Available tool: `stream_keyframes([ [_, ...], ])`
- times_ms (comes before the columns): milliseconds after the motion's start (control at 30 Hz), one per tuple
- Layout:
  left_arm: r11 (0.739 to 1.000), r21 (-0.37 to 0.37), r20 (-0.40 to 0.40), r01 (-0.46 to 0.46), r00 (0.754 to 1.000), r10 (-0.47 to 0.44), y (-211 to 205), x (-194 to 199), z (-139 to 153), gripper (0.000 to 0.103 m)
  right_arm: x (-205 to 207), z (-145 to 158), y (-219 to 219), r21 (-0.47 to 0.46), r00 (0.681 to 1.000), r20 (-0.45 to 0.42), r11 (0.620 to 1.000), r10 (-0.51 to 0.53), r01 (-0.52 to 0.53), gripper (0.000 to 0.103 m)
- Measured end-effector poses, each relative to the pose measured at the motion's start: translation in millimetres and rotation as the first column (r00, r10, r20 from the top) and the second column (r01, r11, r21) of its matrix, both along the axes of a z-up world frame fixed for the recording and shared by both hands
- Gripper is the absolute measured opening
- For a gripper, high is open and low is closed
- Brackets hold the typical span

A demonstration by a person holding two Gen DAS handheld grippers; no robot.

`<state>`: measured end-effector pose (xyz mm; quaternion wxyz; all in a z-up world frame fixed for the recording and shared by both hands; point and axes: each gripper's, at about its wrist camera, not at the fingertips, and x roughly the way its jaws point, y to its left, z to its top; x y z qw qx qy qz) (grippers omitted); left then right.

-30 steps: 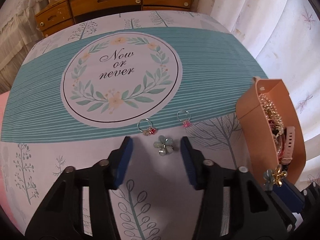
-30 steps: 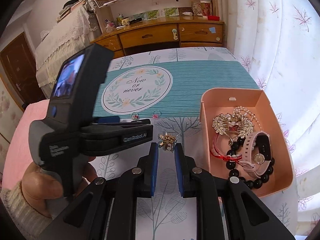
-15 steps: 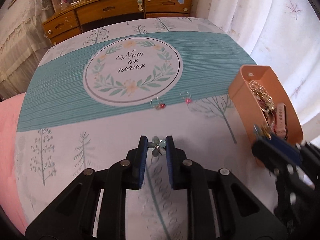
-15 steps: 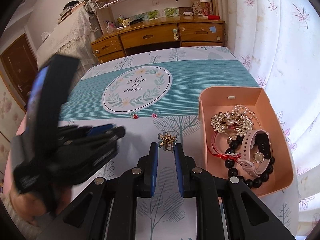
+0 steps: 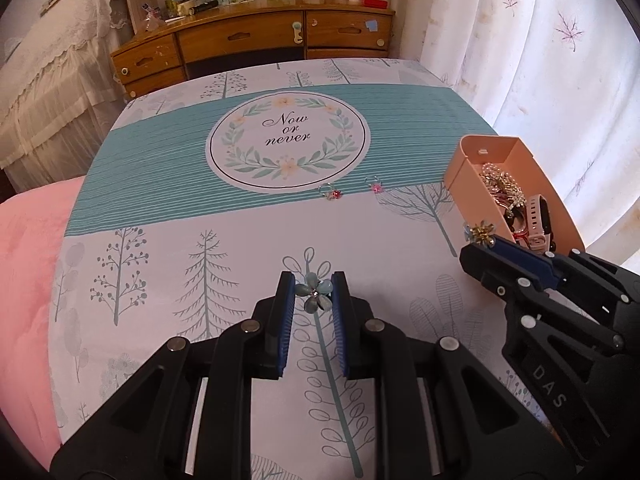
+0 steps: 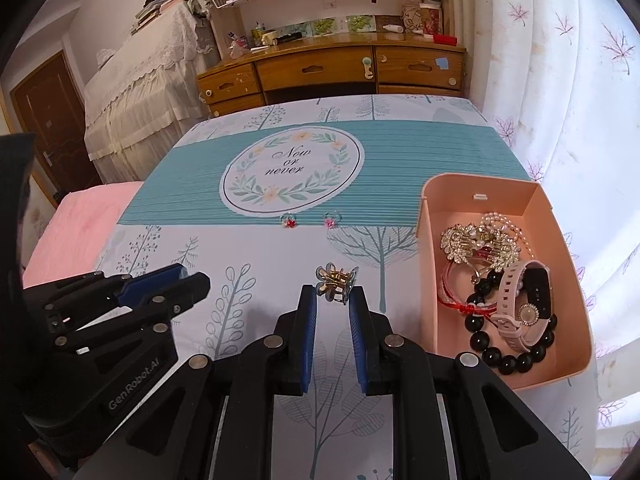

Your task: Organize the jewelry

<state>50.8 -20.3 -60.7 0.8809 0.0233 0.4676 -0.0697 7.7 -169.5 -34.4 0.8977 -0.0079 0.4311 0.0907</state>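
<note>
Two flower clips [image 5: 315, 294] [image 6: 335, 281], petals up

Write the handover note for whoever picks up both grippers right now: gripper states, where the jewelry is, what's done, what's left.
Left gripper: shut on the blue flower clip, lifted above the cloth.
Right gripper: shut on the gold flower clip, beside the pink box.
In the box: watch, black bead bracelet, red bracelet, gold hair comb, pearls.
On the cloth: two rings, red and pink, at the teal band's edge.
Left: drop both clips into the box, then fetch the rings.
</note>
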Motion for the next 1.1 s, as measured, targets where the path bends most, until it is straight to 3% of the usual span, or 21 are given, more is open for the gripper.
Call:
stream_keyframes([
  [1100,1.000,-0.004,0.052,0.007,0.999,-0.007,-15,-16,9,0.016,-22,16,-9,0.020,0.998,0.059,1.000,0.003,-0.004,0.016],
])
